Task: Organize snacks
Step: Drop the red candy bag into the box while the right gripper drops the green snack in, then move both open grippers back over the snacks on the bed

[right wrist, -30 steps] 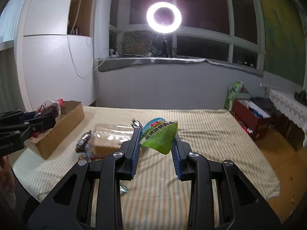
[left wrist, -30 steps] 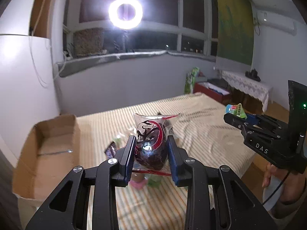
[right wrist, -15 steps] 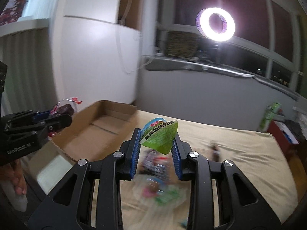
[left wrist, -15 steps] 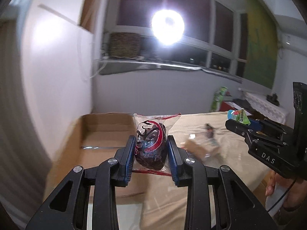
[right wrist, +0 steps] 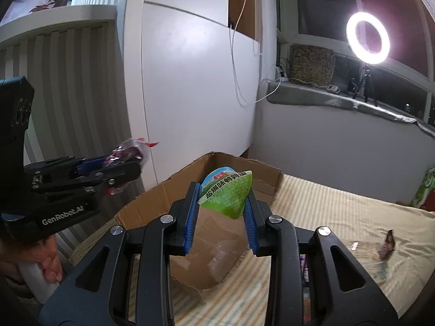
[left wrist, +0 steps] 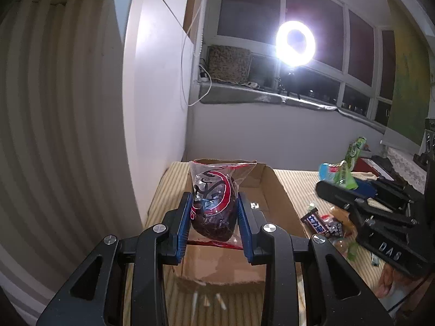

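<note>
Cardboard is what I am steering both tools toward: the open cardboard box sits at the bed's corner nearest the white cupboard, flaps up, and as far as I can see its floor is bare.

My left tool is clenched on a clear packet printed with a red and black opera mask, dark snack inside. I have it pinched across its belly with the sealed top pointing up. That keeps the slack film from slipping through the blue pads. The packet hangs directly over the box's near end, which I judge is the right spot to let go.

My right tool is grasping a green sealed cup of salt-baked quail eggs, held on its tapering sides with the foil lid tilted toward the camera. The taper means the grip is shallow, so I would lower before opening. It hangs over the box's near right wall, just short of the middle.

The remaining snacks, among them a Snickers bar, lie in a loose pile on the striped sheet just beside the box's right wall, under my right tool as the left camera shows it. Keeping the box alongside them shortens each trip.
</note>
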The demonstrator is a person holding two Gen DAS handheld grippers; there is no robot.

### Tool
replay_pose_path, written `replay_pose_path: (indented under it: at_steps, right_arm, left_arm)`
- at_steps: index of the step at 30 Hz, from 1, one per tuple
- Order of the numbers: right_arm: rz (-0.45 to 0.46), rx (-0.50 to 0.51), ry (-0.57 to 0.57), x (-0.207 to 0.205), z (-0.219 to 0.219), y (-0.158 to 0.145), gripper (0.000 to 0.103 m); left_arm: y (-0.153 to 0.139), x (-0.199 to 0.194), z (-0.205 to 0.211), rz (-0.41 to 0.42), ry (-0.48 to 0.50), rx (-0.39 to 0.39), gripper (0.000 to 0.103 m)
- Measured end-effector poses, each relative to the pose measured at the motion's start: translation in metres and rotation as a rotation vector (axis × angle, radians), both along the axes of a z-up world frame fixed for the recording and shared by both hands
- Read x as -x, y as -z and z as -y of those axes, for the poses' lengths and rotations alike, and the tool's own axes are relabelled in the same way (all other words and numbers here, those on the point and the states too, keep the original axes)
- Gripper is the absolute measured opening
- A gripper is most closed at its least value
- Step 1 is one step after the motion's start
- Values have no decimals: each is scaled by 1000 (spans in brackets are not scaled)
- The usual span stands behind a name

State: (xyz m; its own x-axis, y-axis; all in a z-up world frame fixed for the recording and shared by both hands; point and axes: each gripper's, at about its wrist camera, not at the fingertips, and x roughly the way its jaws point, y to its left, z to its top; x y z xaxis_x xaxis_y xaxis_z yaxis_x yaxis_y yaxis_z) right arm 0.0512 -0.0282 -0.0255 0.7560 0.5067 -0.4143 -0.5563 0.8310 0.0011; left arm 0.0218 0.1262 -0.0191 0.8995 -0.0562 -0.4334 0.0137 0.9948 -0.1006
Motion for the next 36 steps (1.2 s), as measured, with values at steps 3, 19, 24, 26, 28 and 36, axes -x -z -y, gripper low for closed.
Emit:
replay_pose_path:
  at_steps: [3, 19, 24, 26, 28, 36]
  right_arm:
    - [-34, 8, -15, -7, -9, 14, 32]
    - [-28, 22, 39, 10, -13, 33, 99]
    - [-12, -4, 51, 25, -15, 24, 103]
    - [-9, -13, 60, 30, -14, 22, 103]
    - [2, -19, 60, 36, -11, 19, 103]
    - [8, -5, 103, 58, 15, 24, 103]
  left_arm:
    - [5, -8, 2, -13, 10, -11, 30]
    - [22, -12, -21, -52, -90, 7, 75]
    - [12, 2, -35, -29, -129, 26, 81]
    - [10, 6, -39, -30, -144, 25, 81]
    - [8, 12, -40, -28, -150, 27, 81]
    - [1, 21, -12, -19, -99, -11, 81]
